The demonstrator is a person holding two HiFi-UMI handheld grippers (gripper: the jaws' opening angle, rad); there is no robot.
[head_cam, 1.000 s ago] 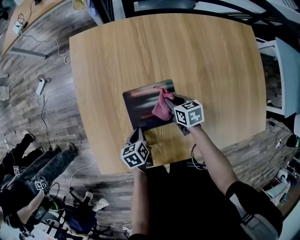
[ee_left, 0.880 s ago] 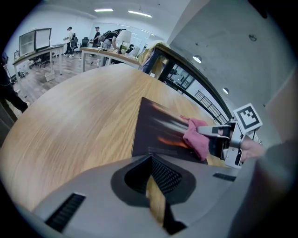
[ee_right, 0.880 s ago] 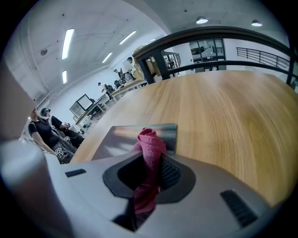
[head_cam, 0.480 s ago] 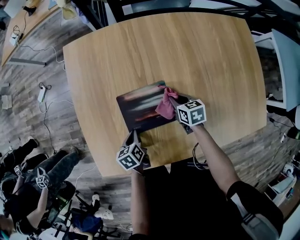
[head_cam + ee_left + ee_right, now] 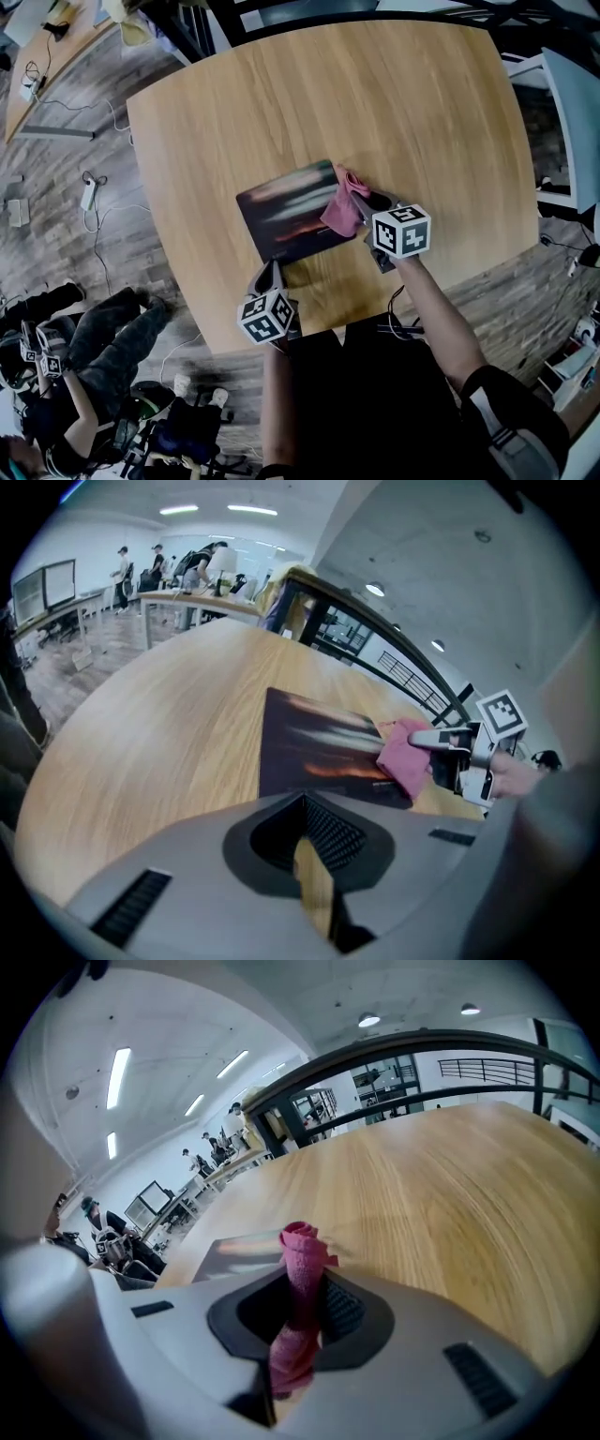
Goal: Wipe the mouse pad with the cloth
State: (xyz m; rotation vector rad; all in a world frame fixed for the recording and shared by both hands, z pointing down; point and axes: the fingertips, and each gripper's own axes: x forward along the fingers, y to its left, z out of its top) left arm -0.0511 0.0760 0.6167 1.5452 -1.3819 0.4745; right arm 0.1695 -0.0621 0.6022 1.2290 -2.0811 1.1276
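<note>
A dark mouse pad [image 5: 286, 214] with blurred streaks lies on the wooden table [image 5: 412, 103]. My right gripper [image 5: 364, 204] is shut on a pink cloth [image 5: 341, 206], which rests at the pad's right edge. In the right gripper view the cloth [image 5: 300, 1252] stands up between the jaws, with the pad [image 5: 234, 1246] just behind on the left. My left gripper [image 5: 272, 272] is shut with nothing in it, its tips at the pad's near left edge. The left gripper view shows the pad [image 5: 314, 747], the cloth [image 5: 403, 758] and the right gripper [image 5: 461, 755] beyond it.
The table's near edge [image 5: 309, 328] runs just behind my left gripper. People [image 5: 84, 366] and cables are on the floor at the left. A railing [image 5: 394, 1054] and more desks with people [image 5: 187, 564] lie beyond the table.
My right gripper has drawn the cloth rightwards across the pad, from its right half to its right edge. The left gripper has stayed at the pad's near edge.
</note>
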